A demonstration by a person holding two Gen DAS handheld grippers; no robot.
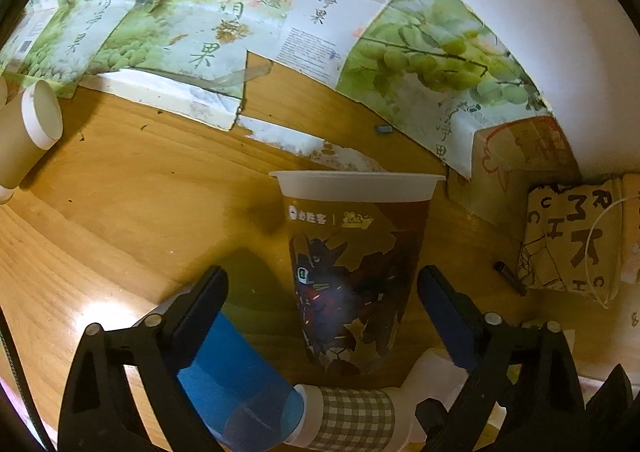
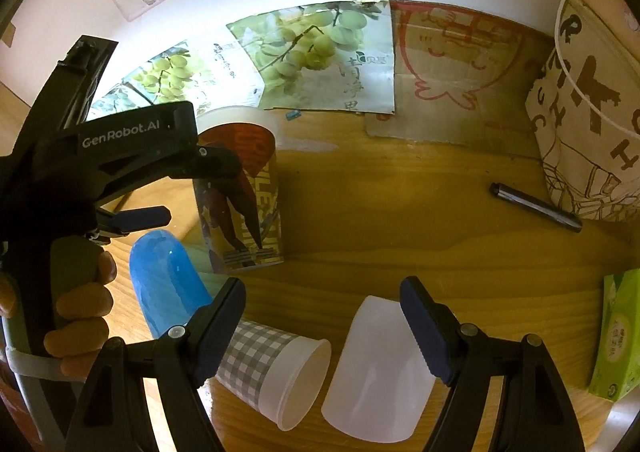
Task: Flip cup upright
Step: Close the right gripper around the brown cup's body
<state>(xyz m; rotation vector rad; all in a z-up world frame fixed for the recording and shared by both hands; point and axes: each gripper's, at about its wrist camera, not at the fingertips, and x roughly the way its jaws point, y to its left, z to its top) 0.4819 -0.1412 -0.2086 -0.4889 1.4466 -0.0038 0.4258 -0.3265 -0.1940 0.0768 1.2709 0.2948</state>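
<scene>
In the left wrist view, the tall printed plastic cup with a frosted white rim (image 1: 354, 272) stands upright, mouth up, on the wooden surface (image 1: 120, 188) at the centre of the frame. The left claw (image 1: 322, 288) is spread wide, one finger on each side of the cup and apart from it. A translucent blue cup (image 1: 236, 384) lies at lower centre, touching a grey checked paper cup (image 1: 352, 418) on its side. A white paper cup (image 1: 30, 132) lies at the left edge.

In the right wrist view, the right claw (image 2: 322, 306) is spread wide at the lower centre, over a frosted white plastic cup (image 2: 378, 368) lying on its side. A black pen (image 2: 536, 206) lies at the right.
</scene>
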